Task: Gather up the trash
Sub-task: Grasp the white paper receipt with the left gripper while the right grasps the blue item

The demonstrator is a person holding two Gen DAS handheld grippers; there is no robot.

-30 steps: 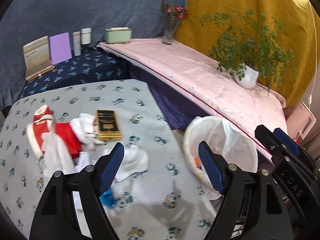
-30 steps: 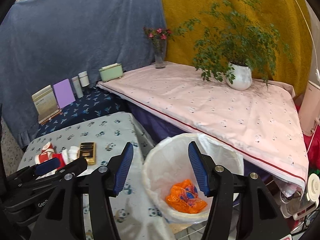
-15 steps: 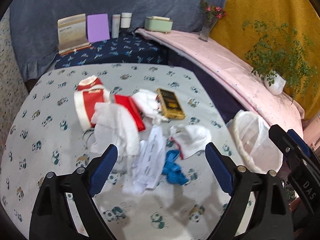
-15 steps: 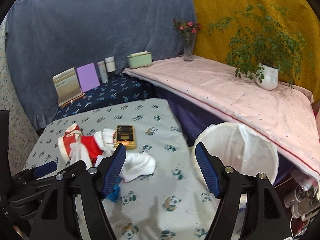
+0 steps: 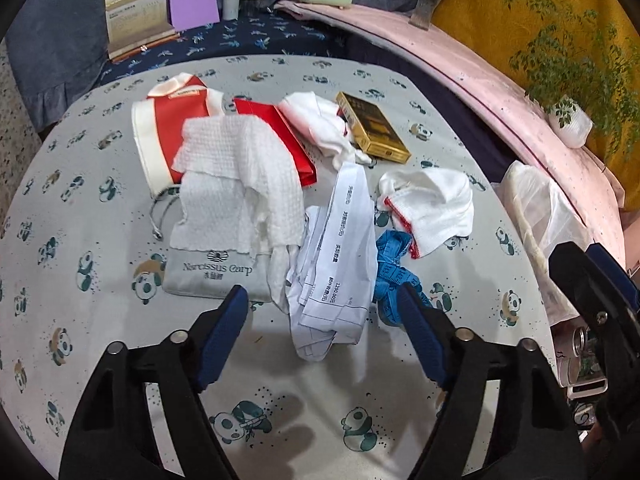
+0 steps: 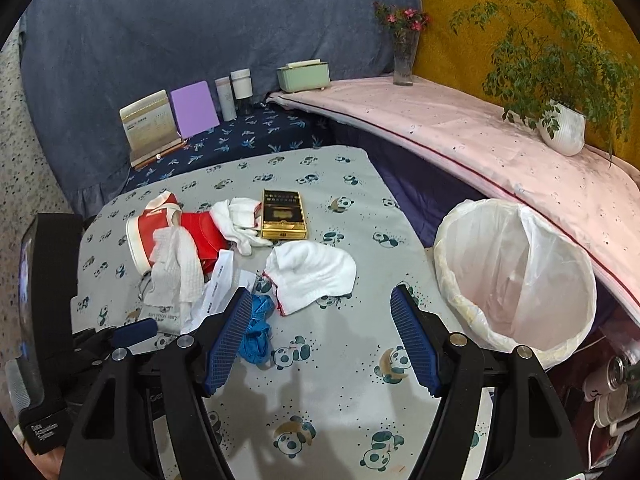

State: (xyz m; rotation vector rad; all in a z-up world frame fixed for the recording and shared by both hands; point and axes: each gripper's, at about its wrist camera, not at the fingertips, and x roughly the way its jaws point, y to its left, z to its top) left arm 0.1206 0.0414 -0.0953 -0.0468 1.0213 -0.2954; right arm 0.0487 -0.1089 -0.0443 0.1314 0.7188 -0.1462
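Note:
A litter pile lies on the panda-print table (image 5: 280,420): white paper receipts (image 5: 340,256), a white tissue sheet (image 5: 240,176), a blue tape (image 5: 394,268), a white cloth with red trim (image 5: 432,208), a gold box (image 5: 372,126), a red and white pouch (image 5: 176,120). My left gripper (image 5: 322,332) is open and empty, just in front of the receipts. My right gripper (image 6: 322,332) is open and empty above the table, with the blue tape (image 6: 256,328) by its left finger. The white-lined trash bin (image 6: 516,276) stands to the right of the table.
A grey "Narcissus Carp" pouch (image 5: 212,272) lies under the tissue. A calendar (image 6: 150,128), a purple card (image 6: 194,108), bottles (image 6: 234,90) and a green box (image 6: 304,76) stand at the back. A vase (image 6: 404,60) and a potted plant (image 6: 560,124) stand on the pink shelf.
Both grippers have swung left from the bin toward the litter pile. The left gripper has come close to the receipts. Both stay open and empty.

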